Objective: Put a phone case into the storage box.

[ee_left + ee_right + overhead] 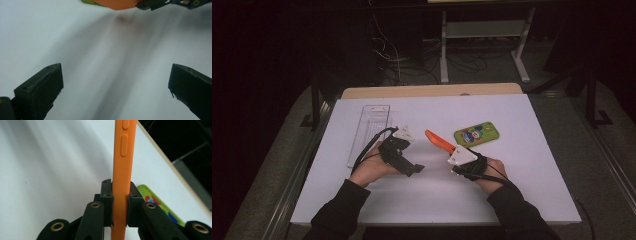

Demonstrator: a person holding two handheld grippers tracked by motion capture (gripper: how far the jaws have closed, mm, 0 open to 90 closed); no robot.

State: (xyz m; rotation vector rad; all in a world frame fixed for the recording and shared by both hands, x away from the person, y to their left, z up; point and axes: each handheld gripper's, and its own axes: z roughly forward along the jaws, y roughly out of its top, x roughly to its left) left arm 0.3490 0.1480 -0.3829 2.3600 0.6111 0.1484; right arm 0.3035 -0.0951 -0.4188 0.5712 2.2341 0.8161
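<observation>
My right gripper (451,151) is shut on an orange phone case (438,140), held edge-on above the white table; in the right gripper view the case (123,170) stands upright between the pads, its side buttons showing. A green phone case with a cartoon print (476,134) lies flat just right of it, and its corner (160,203) peeks out behind the right jaw. My left gripper (414,168) rests low on the table at centre left, its jaws wide apart with bare table between them (116,85). The orange case's tip (117,4) shows at the top edge there.
A clear plastic tray (370,131) lies lengthwise at the left of the white sheet (522,190). The wooden table edge (432,91) runs along the back. Beyond it, dark floor with cables and a white stand (482,40).
</observation>
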